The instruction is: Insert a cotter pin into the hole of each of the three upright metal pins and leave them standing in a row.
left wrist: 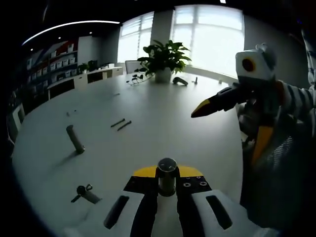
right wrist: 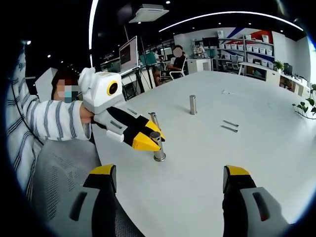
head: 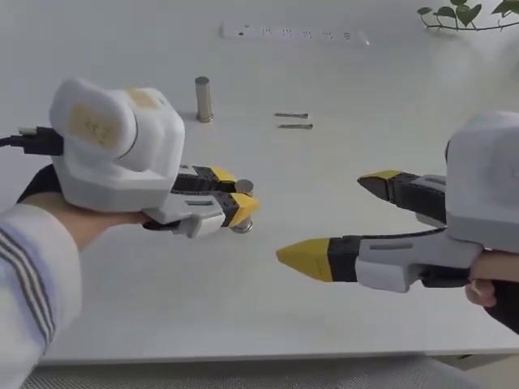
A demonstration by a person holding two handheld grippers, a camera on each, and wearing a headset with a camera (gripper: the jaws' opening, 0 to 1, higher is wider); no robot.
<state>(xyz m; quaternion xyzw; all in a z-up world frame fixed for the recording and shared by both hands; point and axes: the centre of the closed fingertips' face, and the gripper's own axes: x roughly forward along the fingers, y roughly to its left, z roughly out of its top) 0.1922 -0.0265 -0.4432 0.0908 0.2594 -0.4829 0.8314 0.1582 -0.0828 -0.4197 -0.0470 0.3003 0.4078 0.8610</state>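
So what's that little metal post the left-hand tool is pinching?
A short grey metal pin, round, with a flat top and a wider foot. It stands upright, foot seemingly on the white table, clamped near its top between the yellow-tipped jaws of the left gripper. Nothing else touches it.

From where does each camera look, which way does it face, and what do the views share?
Head view: on the person's head, facing forward and down; left gripper, right gripper and a striped sleeve show.
Left gripper view: on the left gripper, along its jaws, shut on a metal pin, toward the right gripper.
Right gripper view: on the right gripper, between its open jaws, toward the left gripper.
Shared: all show the far upright pin and two cotter pins.
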